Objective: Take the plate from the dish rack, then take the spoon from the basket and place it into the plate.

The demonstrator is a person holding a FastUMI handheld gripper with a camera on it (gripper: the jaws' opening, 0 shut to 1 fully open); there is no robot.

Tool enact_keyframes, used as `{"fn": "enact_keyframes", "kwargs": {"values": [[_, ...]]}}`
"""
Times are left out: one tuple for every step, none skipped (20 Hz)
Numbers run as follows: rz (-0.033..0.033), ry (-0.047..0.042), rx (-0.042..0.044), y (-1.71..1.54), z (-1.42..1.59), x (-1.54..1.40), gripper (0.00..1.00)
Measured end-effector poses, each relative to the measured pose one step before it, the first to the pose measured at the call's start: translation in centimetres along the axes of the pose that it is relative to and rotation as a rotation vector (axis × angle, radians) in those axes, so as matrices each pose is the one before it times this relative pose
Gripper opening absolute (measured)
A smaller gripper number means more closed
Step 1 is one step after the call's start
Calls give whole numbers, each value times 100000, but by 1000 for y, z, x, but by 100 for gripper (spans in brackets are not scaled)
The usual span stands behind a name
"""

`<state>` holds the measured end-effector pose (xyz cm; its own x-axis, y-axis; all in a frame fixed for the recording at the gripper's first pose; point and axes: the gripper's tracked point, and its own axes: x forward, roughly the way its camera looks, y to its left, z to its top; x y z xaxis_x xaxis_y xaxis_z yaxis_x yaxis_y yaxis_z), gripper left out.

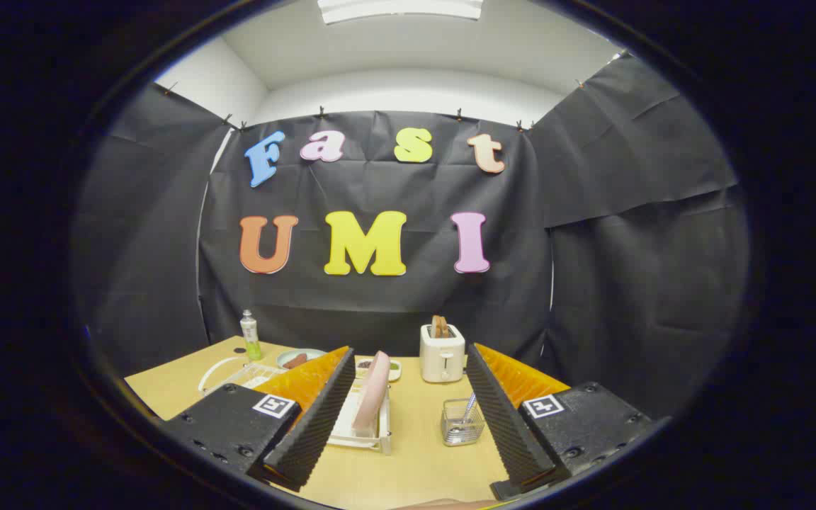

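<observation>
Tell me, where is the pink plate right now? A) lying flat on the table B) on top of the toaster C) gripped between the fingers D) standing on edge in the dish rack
D: the plate stands on edge in the dish rack, ahead of the open gripper.

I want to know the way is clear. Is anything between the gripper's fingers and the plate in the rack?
No. In the gripper view, the open gripper has only bare table ahead of it before the rack holding the plate.
</observation>
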<state>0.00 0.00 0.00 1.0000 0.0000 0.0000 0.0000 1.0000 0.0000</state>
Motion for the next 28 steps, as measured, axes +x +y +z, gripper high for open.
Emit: {"fn": "enact_keyframes", "kwargs": {"values": [[-119,-32,611,-166,17,67,100],[-152,395,269,-97,20,1,100],[-447,362,137,-162,-295,86,100],[-385,319,38,-142,-52,73,100],[-219,498,-129,-40,-170,99,100],[-343,388,25,-105,-76,12,100],[9,392,162,-36,-181,116,100],[316,341,388,73,-59,40,100],[-23,300,346,98,-147,83,100],[109,594,72,16,-236,121,100],[136,366,77,84,-120,124,100],[30,580,-409,64,-134,132,100],[-131,413,-404,34,-51,164,100],[150,101,-251,64,-12,69,100],[-69,269,-707,55,83,192,100],[199,112,-1260,83,36,359,100],[67,470,-1294,32,106,307,100],[95,1270,-618,73,-61,444,100],[774,1754,-336,294,20,490,100],[488,2608,-203,277,-55,588,100],[275,2557,-21,238,207,686,100],[-19,2571,129,194,232,672,100],[-29,3606,-114,212,127,915,100],[-955,3271,348,123,260,861,100],[-934,2792,323,102,435,953,100],[-2045,3402,-418,93,291,944,100],[-1736,2806,-1481,124,498,989,98],[-1820,2489,-1449,228,497,826,98]]}}
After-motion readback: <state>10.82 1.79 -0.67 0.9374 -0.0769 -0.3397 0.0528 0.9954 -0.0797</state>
